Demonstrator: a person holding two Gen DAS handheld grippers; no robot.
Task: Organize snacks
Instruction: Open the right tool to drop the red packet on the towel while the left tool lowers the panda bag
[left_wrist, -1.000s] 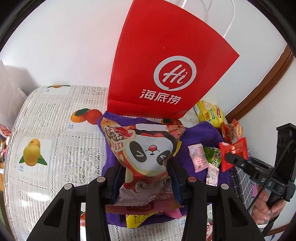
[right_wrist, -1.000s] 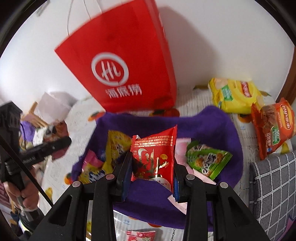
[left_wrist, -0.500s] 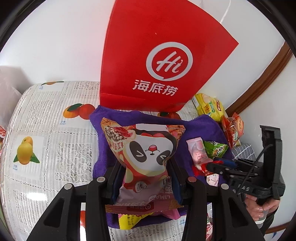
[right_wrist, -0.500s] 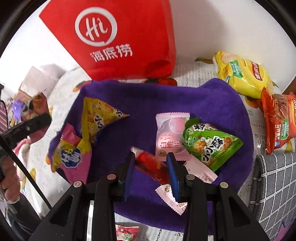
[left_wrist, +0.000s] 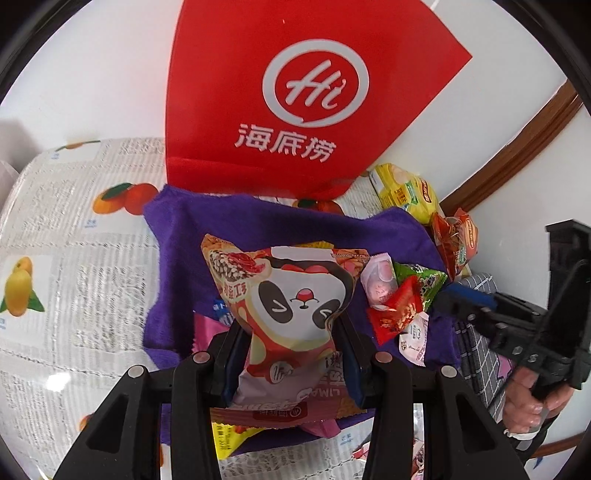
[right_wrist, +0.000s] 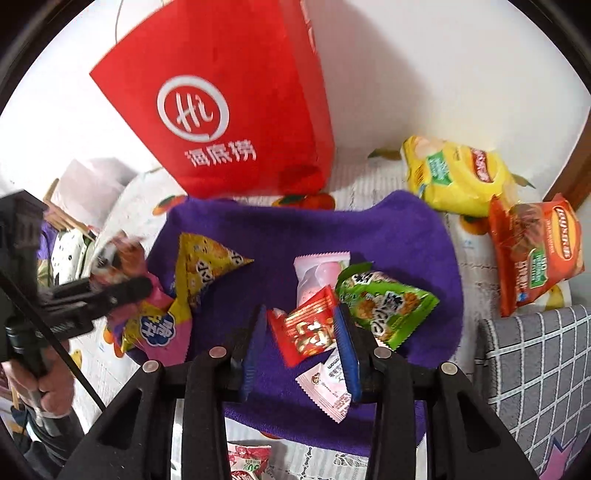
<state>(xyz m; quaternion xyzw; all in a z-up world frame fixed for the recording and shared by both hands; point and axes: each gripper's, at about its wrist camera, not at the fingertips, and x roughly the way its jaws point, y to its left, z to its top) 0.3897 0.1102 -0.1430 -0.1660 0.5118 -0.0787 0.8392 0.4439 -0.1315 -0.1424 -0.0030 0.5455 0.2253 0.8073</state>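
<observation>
Our left gripper (left_wrist: 291, 354) clamps the panda snack bag (left_wrist: 291, 299) upright over the purple cloth (left_wrist: 177, 258); our right gripper (right_wrist: 299, 350), jaws spread, straddles the red packet (right_wrist: 308, 328), red bag (right_wrist: 229, 110) straight ahead.

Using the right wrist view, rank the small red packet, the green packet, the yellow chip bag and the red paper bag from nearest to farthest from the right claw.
1. Small red packet, between the fingers.
2. Green packet, just right.
3. Yellow chip bag, far right.
4. Red paper bag, back left; nearly ties with third.
</observation>
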